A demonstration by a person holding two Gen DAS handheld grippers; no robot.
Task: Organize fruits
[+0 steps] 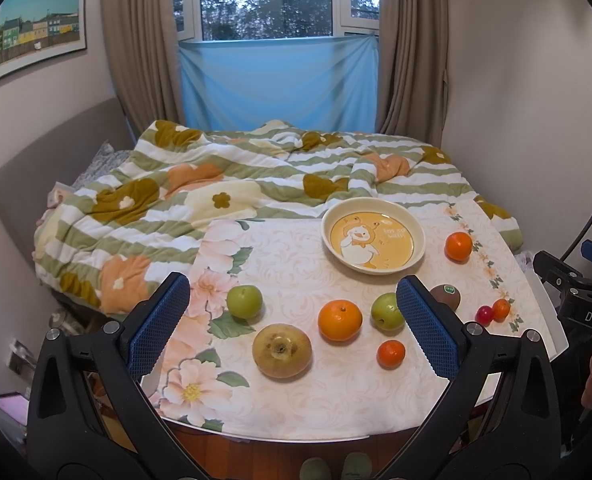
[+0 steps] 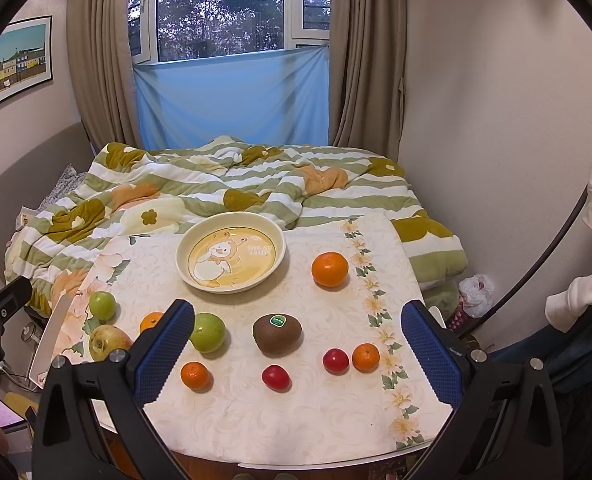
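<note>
A cream and yellow duck plate [image 1: 376, 270] [image 2: 184, 268] lies empty at the table's far side. Fruit lies loose in front of it: a yellow pear [image 1: 282, 351] [image 2: 106, 342], two green apples [image 1: 244, 301] [image 1: 386, 312] [image 2: 207, 332], oranges [image 1: 340, 319] [image 1: 458, 246] [image 2: 330, 269], small mandarins [image 1: 391, 354] [image 2: 195, 375] [image 2: 365, 357], a kiwi [image 1: 447, 295] [image 2: 277, 334] and two red tomatoes [image 2: 275, 377] [image 2: 335, 361]. My left gripper [image 1: 292, 324] and right gripper [image 2: 296, 344] are both open and empty, held above the table's near edge.
The table [image 1: 296, 400] has a floral cloth and stands against a bed with a striped quilt [image 1: 216, 184]. A wall is close on the right [image 2: 496, 160]. The other gripper's body shows at the right edge of the left wrist view [image 1: 576, 296].
</note>
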